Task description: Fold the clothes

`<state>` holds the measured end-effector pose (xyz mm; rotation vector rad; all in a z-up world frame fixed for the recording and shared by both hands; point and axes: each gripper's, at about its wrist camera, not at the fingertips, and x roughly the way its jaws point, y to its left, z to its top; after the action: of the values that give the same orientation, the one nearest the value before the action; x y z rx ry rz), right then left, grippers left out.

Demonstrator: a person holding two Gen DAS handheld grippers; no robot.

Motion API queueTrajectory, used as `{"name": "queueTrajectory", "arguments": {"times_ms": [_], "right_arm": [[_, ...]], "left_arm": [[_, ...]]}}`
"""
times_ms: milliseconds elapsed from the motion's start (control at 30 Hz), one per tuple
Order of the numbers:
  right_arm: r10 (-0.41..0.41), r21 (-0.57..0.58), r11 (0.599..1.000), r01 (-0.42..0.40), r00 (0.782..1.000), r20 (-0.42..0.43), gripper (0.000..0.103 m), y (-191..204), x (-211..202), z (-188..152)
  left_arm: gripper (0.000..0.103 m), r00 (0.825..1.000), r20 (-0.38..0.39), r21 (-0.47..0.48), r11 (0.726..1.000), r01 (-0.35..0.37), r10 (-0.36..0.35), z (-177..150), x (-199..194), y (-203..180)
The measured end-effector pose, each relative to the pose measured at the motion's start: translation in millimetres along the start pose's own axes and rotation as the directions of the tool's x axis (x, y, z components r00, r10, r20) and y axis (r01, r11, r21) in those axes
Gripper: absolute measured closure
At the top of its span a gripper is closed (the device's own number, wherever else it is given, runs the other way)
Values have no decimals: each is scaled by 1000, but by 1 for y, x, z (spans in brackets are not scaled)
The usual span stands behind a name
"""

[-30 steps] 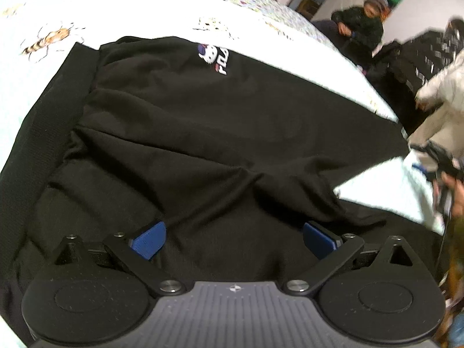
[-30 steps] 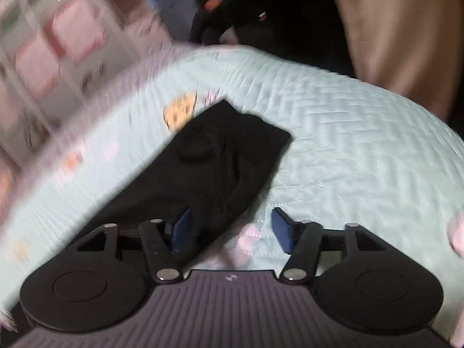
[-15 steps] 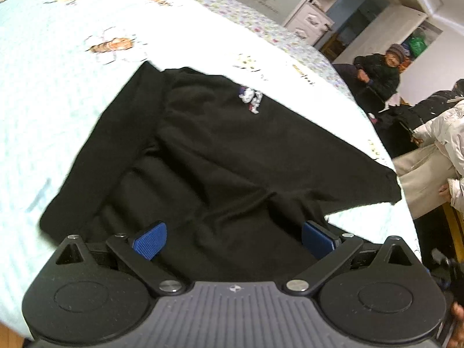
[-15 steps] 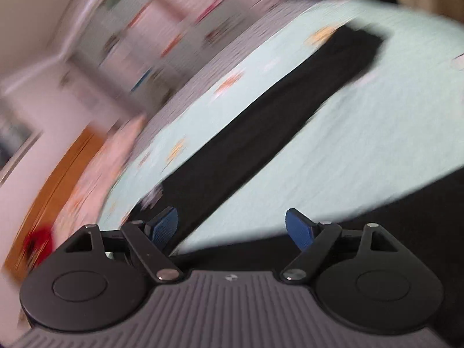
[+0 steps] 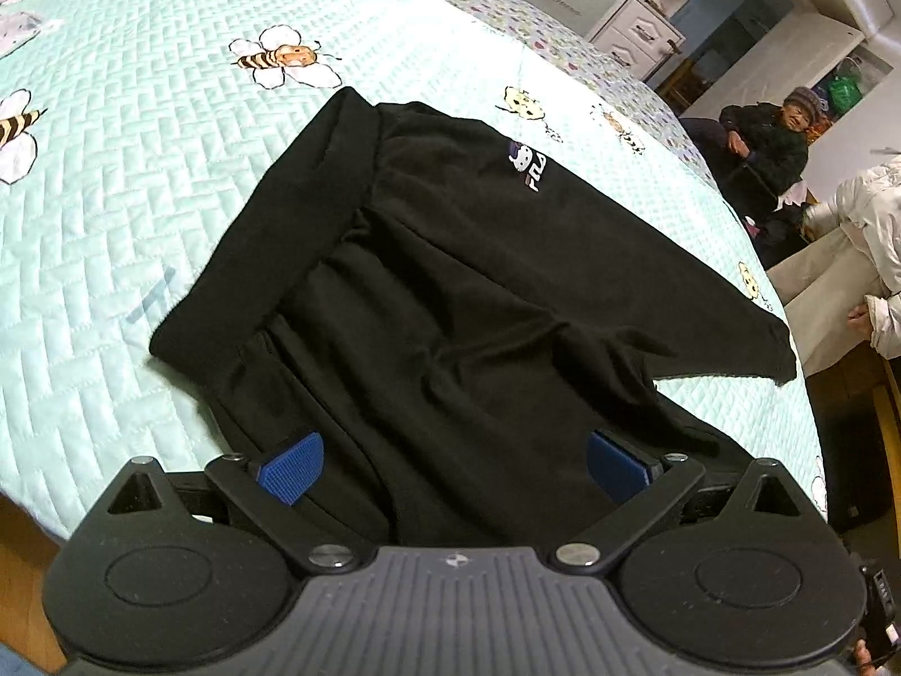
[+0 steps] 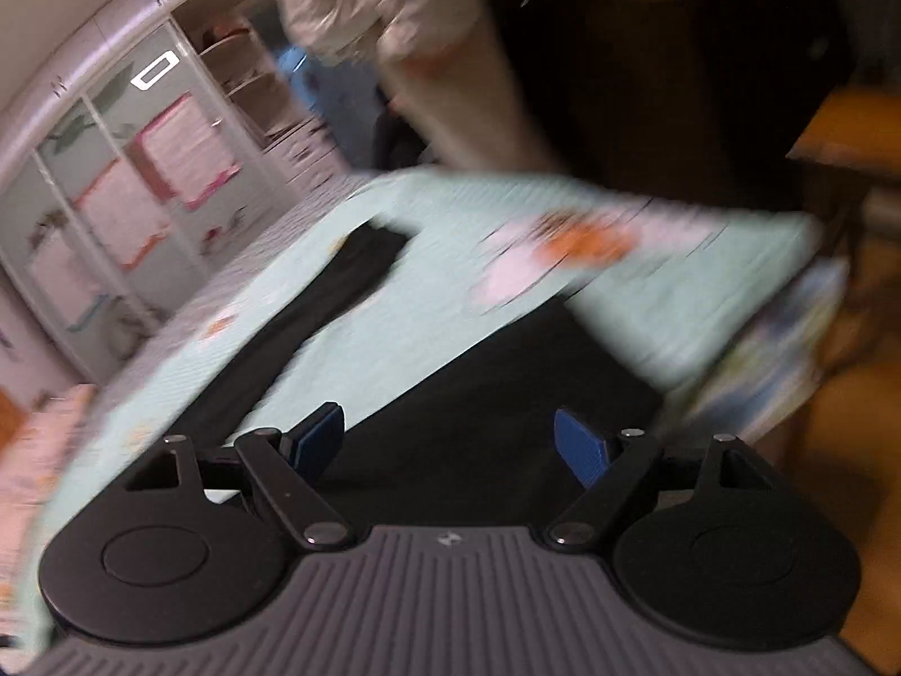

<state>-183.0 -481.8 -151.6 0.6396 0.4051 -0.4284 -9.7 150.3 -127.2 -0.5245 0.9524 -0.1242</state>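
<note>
both grippers wide over black sweatshirt [image 5: 462,281]

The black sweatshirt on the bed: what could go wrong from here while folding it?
1. The sweatshirt is rumpled in the middle, so a fold made now may lock in creases.
2. Its near hem lies at the bed edge under the open left gripper; a pull toward the edge could drag it off.
3. The right wrist view is badly blurred; the open right gripper might close on the quilt instead of the cloth.
</note>
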Motion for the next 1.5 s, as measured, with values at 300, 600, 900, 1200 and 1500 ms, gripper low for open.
{"name": "queueTrajectory", "arguments": {"times_ms": [300,600,900,1200,1500], "right_arm": [[-8,-207,978,-5,998,-65,20,-27,49,11],[159,-72,982,-173,972,-171,25,-55,71,12],[271,4,961,-277,937,-219,43,-70,77,17],[211,-132,958,-254,938,-275,94,-49,81,19],[213,-370,897,-243,970,-121,97,42,39,52]], "left_arm": [[3,1000,-21,14,1000,-20,20,-6,3,-30],[3,998,-45,16,999,-44,45,-11,7,-43],[3,996,-82,24,999,-41,42,-16,17,-52],[3,994,-100,-4,999,-37,36,-19,22,-48],[3,993,-106,-24,999,-45,42,-18,25,-45]]}}
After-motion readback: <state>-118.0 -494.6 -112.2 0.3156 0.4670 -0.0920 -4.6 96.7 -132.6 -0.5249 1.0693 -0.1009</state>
